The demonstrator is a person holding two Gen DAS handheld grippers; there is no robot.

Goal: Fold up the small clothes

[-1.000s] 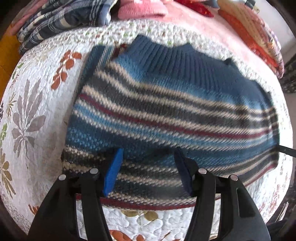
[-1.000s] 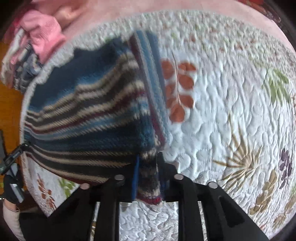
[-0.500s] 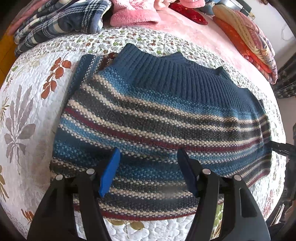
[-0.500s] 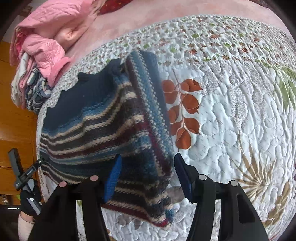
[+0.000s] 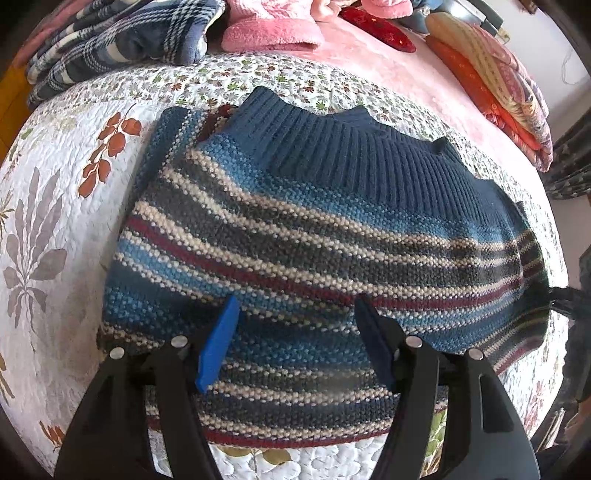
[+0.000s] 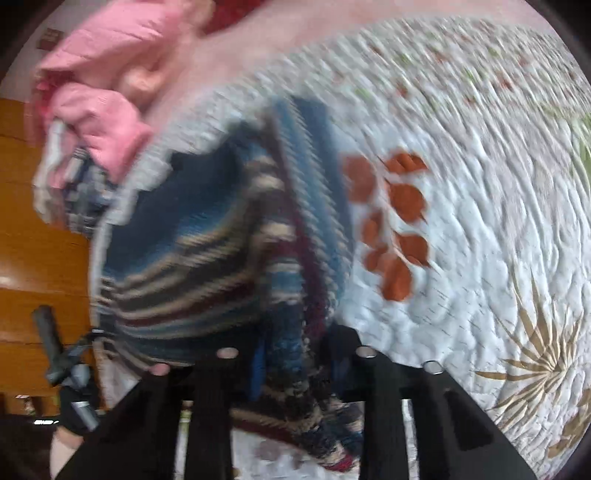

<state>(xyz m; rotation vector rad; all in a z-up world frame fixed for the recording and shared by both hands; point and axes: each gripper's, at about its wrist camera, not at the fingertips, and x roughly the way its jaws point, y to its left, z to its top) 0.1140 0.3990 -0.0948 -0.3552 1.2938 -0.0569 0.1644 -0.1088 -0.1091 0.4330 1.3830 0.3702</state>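
left gripper hangs low over the near hem of the sweater, blue pads spread wide, nothing between them, tips just above the knit. right gripper sits at the sweater's side edge; frame is motion-blurred, but the pads look drawn in close with a bunched strip of the side fold between them. i read that as clamped on the sweater, not certain.

sweater lies flat, spread on the quilt, ribbed collar at its far edge, hem toward the left gripper. one side panel is already turned in along the edge nearest the rust leaf print.

step in hand, as i judge it: bringing a side over or squaring the fold. to do it well: keep the right grip on the edge only, lift little, carry the strip across in line with the stripes so they stay parallel. left gripper would serve best pressing or pinching the hem to stop the body sliding. knit is thick and soft; likely to drag on the quilting and bunch.

surface: padded white quilt with leaf prints, puckered, grippy. beyond the sweater's collar: pink bedding, a plaid garment, a folded pink piece, stacked orange and patterned blankets. beside the sweater in the right view, wood panelling and a hand on the other tool's handle.
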